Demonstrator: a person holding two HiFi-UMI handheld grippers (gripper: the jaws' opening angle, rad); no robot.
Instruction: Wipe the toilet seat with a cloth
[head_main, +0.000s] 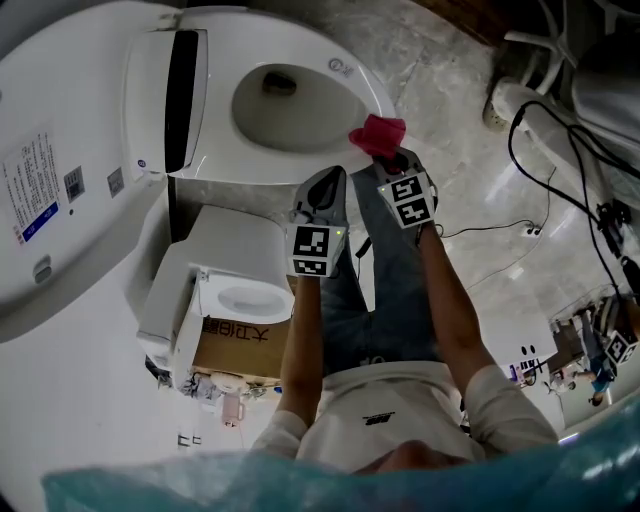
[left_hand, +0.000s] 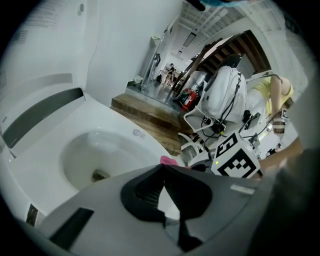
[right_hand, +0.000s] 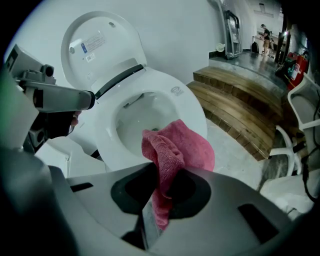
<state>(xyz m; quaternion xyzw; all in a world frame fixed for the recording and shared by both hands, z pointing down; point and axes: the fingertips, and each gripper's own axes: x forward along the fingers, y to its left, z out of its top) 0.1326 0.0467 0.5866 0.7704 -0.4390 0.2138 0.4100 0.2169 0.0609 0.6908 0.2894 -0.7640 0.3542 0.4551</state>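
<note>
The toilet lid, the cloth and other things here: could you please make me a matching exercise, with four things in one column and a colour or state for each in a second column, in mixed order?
Column one:
1. cloth
2. left gripper
3. toilet lid
4. cardboard box

Column two:
A. white, raised upright
B. pink, held in the right gripper
C. brown, with print on its side
D. fingers together, nothing between them

Right pairs: 1-B, 2-D, 3-A, 4-C.
</note>
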